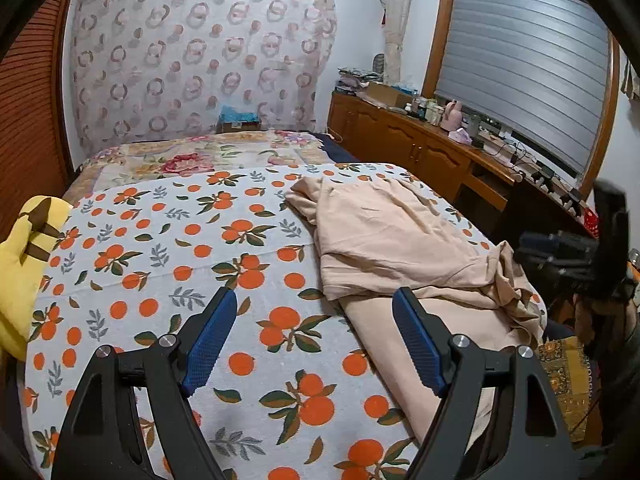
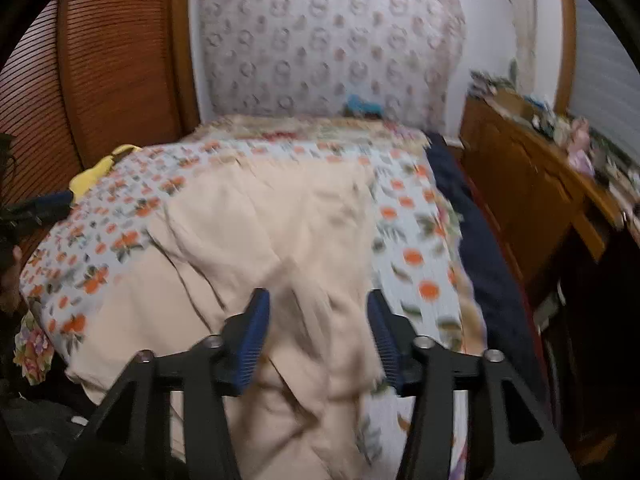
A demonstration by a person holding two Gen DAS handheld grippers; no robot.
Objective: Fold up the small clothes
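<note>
My left tool (image 1: 314,306) hovers level above the bed's white sheet printed with oranges (image 1: 180,248), its blue-padded jaws spread wide and empty. A crumpled beige cotton garment (image 1: 384,236) lies on the bed just to its right. My right tool (image 2: 318,312) points down over that garment (image 2: 256,220), jaws apart, a raised fold between them, not gripped.

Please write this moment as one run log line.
left claw: open, empty | right claw: open over beige garment | garment: unfolded on bed
</note>
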